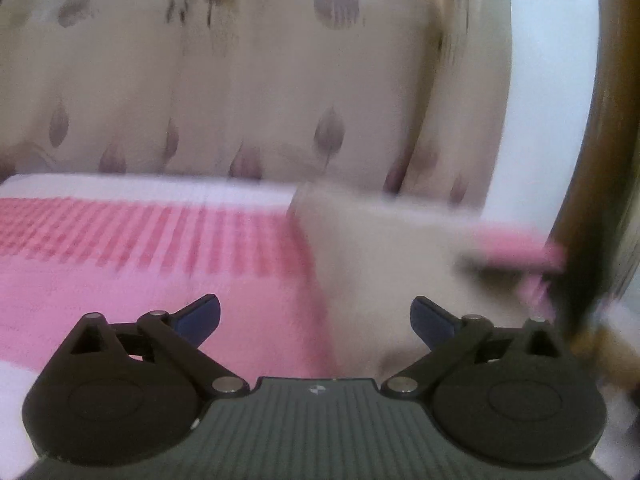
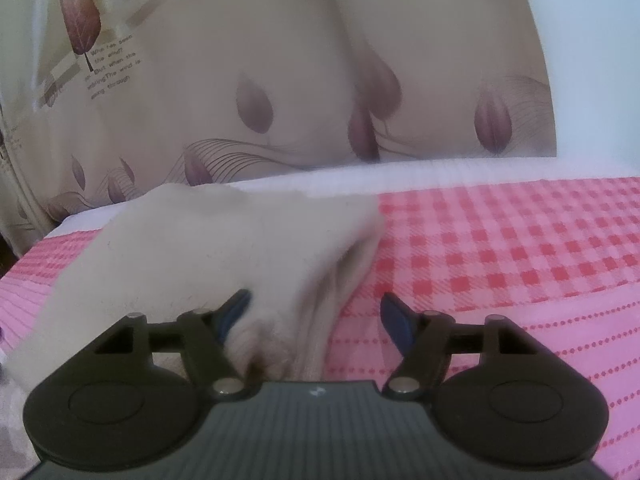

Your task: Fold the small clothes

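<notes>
Curtain [image 2: 168, 80] — "Who has seen the wind?"

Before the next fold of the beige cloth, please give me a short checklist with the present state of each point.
1. Right gripper open: ok.
2. Beige cloth between its fingers: ok, a bunched fold lies between them.
3. Left gripper open and empty: ok.
4. Left gripper over the cloth: not ok, mostly over the pink bedcover.
5. Cloth lying flat: not ok, its right edge is gathered.
6. Left view sharp: not ok, blurred.
</notes>
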Motion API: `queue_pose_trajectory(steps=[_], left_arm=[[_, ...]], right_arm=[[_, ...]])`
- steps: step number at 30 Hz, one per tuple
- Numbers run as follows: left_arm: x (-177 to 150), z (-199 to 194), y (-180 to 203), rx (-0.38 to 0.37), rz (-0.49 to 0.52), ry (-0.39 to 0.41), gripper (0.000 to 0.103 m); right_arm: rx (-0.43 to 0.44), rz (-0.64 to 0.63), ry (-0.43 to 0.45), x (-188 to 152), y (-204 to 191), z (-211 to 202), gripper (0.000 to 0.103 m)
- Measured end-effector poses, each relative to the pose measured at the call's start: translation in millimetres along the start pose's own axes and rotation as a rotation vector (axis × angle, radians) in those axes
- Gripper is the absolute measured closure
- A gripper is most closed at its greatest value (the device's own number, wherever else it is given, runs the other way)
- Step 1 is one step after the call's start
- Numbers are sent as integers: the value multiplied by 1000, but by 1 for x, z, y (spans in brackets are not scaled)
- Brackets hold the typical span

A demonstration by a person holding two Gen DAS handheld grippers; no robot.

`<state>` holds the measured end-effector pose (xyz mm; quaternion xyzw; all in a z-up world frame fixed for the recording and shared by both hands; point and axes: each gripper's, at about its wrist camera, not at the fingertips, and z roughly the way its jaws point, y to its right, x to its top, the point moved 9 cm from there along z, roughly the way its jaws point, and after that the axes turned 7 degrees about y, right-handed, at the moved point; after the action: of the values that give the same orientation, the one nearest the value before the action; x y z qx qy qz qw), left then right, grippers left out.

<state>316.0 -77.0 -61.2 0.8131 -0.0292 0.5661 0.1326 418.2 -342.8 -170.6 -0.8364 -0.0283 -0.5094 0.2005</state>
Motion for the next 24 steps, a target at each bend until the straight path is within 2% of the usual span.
queue_pose_trajectory(steps=[2, 4, 5, 7, 9, 12, 14, 15, 17, 20, 22, 23, 24], left_arm=[[21, 8, 14, -78, -44, 57, 4], [29, 30, 33, -161, -10, 99, 15], [27, 41, 40, -193, 11, 107, 20], [13, 65, 51, -271, 47, 97, 41], [-9, 81, 53, -340, 38, 55, 48], [-25, 84, 57, -370, 73, 48, 48], [-28, 85, 59, -371, 89, 37, 48], [-29, 85, 61, -375, 92, 30, 44], [-29, 87, 57, -387, 75, 22, 44], [-29, 87, 52, -387, 50, 30, 44], [-27, 86, 50, -383, 39, 36, 44], [-27, 87, 49, -387, 32, 34, 43], [-27, 88, 49, -391, 24, 31, 43]], right_arm=[[-2, 8, 2, 0, 1, 0, 30], [-3, 11, 4, 0, 1, 0, 30], [-4, 12, 5, 0, 2, 0, 30], [-4, 15, 5, 0, 2, -1, 30], [2, 32, 1, 0, 4, -2, 29], [15, 91, -17, 2, 13, -2, 26], [9, 138, 8, 10, 20, -12, 26], [1, 126, 44, 18, 20, -20, 26], [8, 72, 122, 40, 10, -37, 25], [84, 21, 123, 60, -18, -32, 26], [89, -55, 75, 57, -32, -11, 37], [90, -69, 36, 52, -35, 4, 47], [85, -67, -6, 44, -35, 17, 49]])
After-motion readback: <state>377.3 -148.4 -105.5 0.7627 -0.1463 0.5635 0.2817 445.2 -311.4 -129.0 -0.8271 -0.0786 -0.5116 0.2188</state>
